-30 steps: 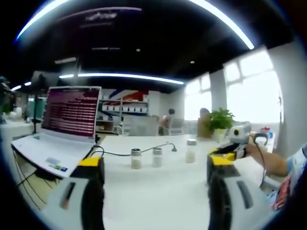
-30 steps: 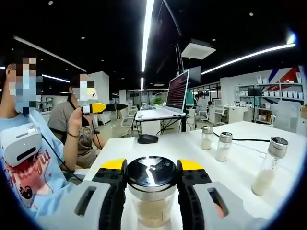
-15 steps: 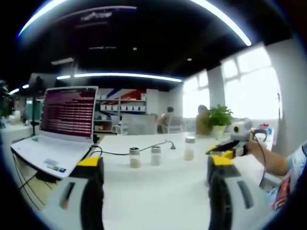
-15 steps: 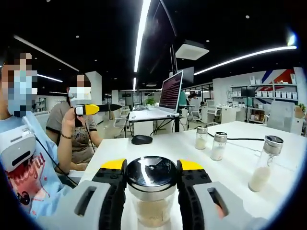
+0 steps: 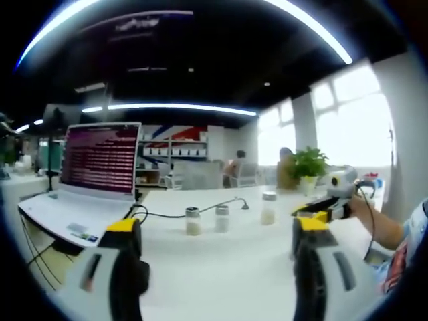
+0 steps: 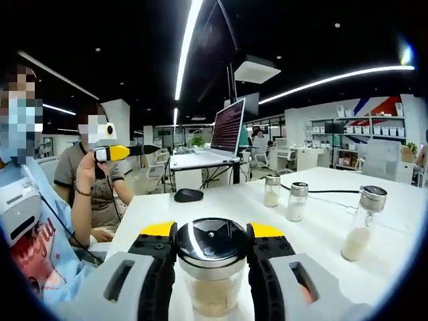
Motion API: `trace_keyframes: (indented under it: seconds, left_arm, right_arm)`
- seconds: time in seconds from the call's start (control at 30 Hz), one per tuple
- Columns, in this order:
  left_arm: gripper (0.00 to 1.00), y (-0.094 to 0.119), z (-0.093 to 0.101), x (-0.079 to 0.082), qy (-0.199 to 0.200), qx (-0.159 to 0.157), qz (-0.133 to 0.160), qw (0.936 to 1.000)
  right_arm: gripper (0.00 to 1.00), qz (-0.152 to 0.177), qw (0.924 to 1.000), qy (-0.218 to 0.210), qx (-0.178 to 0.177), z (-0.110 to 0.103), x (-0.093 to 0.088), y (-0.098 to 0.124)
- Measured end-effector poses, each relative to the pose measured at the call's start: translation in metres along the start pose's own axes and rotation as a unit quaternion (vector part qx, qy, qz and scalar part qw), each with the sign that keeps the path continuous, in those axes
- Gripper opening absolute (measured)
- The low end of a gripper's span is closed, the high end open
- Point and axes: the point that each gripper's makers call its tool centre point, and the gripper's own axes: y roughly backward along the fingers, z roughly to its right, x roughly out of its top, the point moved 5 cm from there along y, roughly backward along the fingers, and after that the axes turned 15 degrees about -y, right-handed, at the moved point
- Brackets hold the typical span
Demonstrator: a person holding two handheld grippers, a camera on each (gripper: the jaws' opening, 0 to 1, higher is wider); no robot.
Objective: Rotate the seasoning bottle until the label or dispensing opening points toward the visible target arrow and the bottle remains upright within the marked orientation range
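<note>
Right gripper (image 6: 212,267) is clamping the seasoning bottle (image 6: 212,264) (upright, shiny lid) between its jaws above the white table (image 6: 321,231). Left gripper (image 5: 217,267) is hanging released, jaws apart. Three shakers (image 5: 221,219) are standing farther back beside the laptop (image 5: 87,177).

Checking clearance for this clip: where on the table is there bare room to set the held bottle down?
Bare tabletop lies between the left claw and the three bottles. The left is crowded by the laptop and cable. The right claw is shut on the bottle.

Ceiling strips glare (windows blown out), edges bowed.
</note>
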Motion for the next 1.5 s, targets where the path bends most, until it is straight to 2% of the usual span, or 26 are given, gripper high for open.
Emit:
trace_keyframes:
  seconds: [0.27, 0.5, 1.2, 1.5]
  left_arm:
    - [1.0, -0.0007, -0.0013, -0.0014, 0.003, 0.006, -0.002, 1.0]
    - [0.99, 0.0008, -0.0037, -0.0008, 0.007, 0.01, 0.0, 0.9999]
    - [0.96, 0.0013, -0.0031, 0.0002, 0.006, 0.003, 0.01, 0.9999]
    - [0.95, 0.0011, -0.0051, -0.0018, 0.011, 0.001, 0.006, 0.9999]
  right_arm:
    - [0.41, 0.015, 0.9995, -0.003, -0.027, -0.0011, -0.0003, -0.0003]
    - [0.41, 0.027, 0.999, -0.003, -0.036, -0.0013, -0.0005, -0.0002]
    - [0.41, 0.046, 0.9955, -0.008, -0.082, -0.003, -0.0006, -0.0049]
    - [0.41, 0.059, 0.9924, -0.008, -0.107, -0.0041, -0.0011, -0.0081]
